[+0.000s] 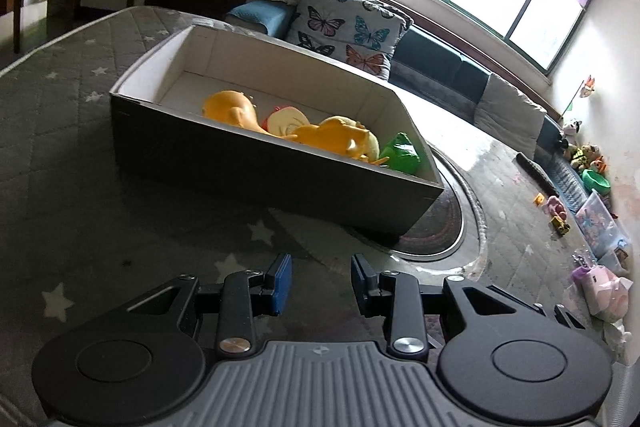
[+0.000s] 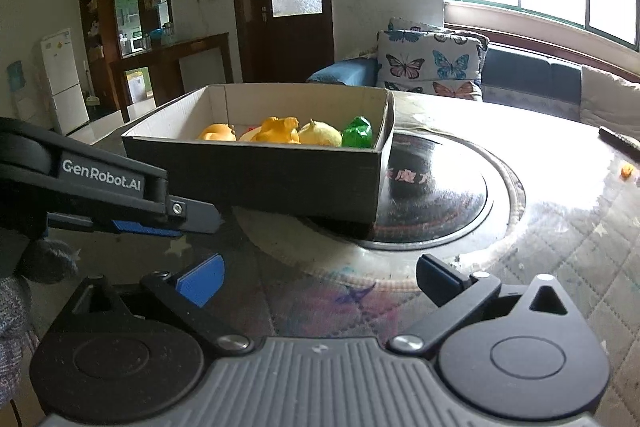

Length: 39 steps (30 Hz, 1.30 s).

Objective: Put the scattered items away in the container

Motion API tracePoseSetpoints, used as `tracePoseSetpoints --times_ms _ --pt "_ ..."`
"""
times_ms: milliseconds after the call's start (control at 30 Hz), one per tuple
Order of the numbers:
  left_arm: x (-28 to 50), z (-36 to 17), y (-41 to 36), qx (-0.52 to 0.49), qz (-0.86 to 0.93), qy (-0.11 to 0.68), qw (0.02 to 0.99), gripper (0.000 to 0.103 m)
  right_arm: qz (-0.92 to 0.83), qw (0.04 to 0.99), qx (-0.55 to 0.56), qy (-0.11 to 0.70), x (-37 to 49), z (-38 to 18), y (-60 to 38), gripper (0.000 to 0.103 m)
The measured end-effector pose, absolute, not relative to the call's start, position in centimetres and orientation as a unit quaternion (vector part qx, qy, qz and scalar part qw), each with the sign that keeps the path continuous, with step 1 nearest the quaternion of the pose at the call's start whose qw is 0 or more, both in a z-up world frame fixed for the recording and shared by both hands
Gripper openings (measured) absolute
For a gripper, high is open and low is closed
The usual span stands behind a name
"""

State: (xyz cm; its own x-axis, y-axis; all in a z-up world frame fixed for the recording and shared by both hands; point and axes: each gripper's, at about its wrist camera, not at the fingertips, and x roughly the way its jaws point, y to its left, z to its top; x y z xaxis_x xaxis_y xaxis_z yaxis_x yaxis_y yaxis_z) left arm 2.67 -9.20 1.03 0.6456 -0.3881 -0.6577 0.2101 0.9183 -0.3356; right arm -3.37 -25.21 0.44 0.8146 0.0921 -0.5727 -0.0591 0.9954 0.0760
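While both tools hang low over the table, this is how things lie:

Left gripper [image 1: 321,281]: its two blue-padded fingers stand a little apart and hold nothing; it is in front of the box, not touching it. In the right wrist view it comes in from the left edge [image 2: 192,223], seen from the side.

Right gripper [image 2: 320,281]: the fingers are spread wide, nothing between them; it hovers over the quilted table cover [image 2: 560,247], near the box.

Box [image 1: 256,171]: dark outside, pale inside, open on top; one corner lies over the round dark plate [image 2: 436,195] in the middle of the table.

Toys in the box: an orange toy [image 1: 230,107], a red and cream piece [image 1: 282,121], a second orange toy [image 1: 332,139] and a yellow toy [image 2: 320,135], a green toy [image 1: 400,153] at the end near the plate. All lie on the bottom, close together.

Behind: a butterfly cushion [image 2: 428,63] on the sofa.
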Motion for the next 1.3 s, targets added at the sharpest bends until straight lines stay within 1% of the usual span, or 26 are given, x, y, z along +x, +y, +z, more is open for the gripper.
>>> tracePoseSetpoints --times_ms 300,433,633,900,1300 --pt "1.5 1.1 -8.8 -0.083 -0.138 0.367 0.916 0.035 0.028 0.949 0.039 0.313 -4.2 -0.3 -25.0 0.103" --pt "1.3 1.0 -8.4 -0.073 -0.133 0.364 0.919 0.037 0.022 0.948 0.041 0.315 -4.4 -0.6 -24.9 0.103" --pt "1.1 0.6 -8.6 -0.037 -0.122 0.376 0.918 0.037 0.02 0.946 0.043 0.322 -4.6 -1.1 -24.7 0.103" --pt "0.8 0.3 -9.1 -0.006 -0.106 0.37 0.923 0.037 0.021 0.943 0.043 0.329 -4.7 -1.7 -24.3 0.103" --pt "0.8 -0.2 -9.2 0.001 -0.094 0.364 0.927 0.036 0.024 0.941 0.046 0.334 -4.5 -2.0 -24.0 0.103"
